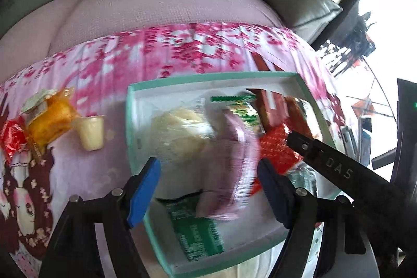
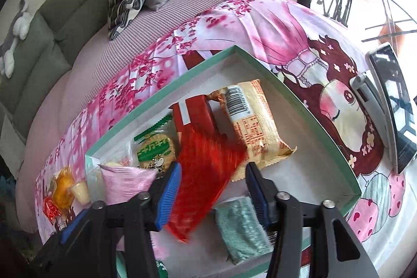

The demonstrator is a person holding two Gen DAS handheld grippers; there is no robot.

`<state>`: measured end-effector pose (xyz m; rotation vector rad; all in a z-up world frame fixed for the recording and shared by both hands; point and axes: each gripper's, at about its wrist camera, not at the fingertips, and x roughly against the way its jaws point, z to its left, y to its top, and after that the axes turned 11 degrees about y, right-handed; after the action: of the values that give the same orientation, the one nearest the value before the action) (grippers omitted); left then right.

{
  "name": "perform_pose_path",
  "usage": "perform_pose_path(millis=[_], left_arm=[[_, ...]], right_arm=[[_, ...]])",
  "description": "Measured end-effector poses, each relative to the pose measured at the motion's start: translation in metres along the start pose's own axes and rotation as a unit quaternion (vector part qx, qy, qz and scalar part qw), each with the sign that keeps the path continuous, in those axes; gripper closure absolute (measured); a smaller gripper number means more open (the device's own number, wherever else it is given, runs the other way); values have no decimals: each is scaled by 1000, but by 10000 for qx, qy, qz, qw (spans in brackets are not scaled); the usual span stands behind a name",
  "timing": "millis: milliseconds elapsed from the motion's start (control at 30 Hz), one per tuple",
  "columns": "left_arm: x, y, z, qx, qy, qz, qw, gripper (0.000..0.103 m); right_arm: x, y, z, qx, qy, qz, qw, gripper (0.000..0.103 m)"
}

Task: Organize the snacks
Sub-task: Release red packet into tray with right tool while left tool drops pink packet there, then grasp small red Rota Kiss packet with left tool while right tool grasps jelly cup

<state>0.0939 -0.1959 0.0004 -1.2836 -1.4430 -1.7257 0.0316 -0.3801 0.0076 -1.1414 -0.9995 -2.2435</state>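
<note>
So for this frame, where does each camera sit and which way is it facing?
Left wrist: on the left gripper, angled down into the green-rimmed box; its blue-padded fingers frame a blurred pink packet; the right gripper's finger crosses in.
Right wrist: on the right gripper, angled down into the same box; its fingers frame a blurred red packet.
Shared: box, pink packet, red packet, sofa cushions.

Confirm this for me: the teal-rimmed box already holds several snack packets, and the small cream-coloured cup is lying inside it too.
One detail is wrong. The cream-coloured cup is not in the teal-rimmed box; it lies outside on the pink cloth, beside the orange packet, as the left wrist view shows. The box does hold several packets.
</note>
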Motion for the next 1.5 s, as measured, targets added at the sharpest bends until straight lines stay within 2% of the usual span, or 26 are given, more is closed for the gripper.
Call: perform_pose_path(millis=[67, 133, 300, 433, 567, 700, 867, 1033, 1167, 1500], left_arm=[[0, 4, 13, 215, 248, 53, 9994, 25], [-2, 9, 29, 510, 517, 130, 9973, 23], [-3, 13, 90, 1398, 1378, 219, 9803, 18], [-7, 8, 131, 1932, 1640, 406, 9665, 15], [-5, 4, 154, 2171, 1862, 451, 9572, 13], [1, -3, 174, 2346, 1960, 427, 9512, 10], [-1, -18, 196, 2541, 2125, 544, 9420, 9], [-1, -32, 222, 2810, 2253, 668, 9305, 9], [0, -32, 242, 2864, 2240, 682, 9291, 9], [10, -28, 294, 3295, 1917, 531, 9230, 9]], right_arm=[[0, 0, 0, 9, -17, 7, 10000, 39], [0, -1, 3, 70, -15, 10, 10000, 30], [-4, -6, 26, 405, 90, 90, 9991, 20], [-6, -16, 57, 828, 172, 81, 9964, 15], [-8, -29, 85, 1240, 292, 104, 9918, 11], [-11, -40, 107, 1567, 363, 73, 9870, 0], [-16, -51, 128, 1853, 491, 70, 9814, 0], [-24, -63, 142, 1949, 791, 255, 9773, 0], [-27, -71, 156, 2133, 889, 319, 9724, 0], [-40, -89, 185, 2546, 1053, 475, 9601, 0]])
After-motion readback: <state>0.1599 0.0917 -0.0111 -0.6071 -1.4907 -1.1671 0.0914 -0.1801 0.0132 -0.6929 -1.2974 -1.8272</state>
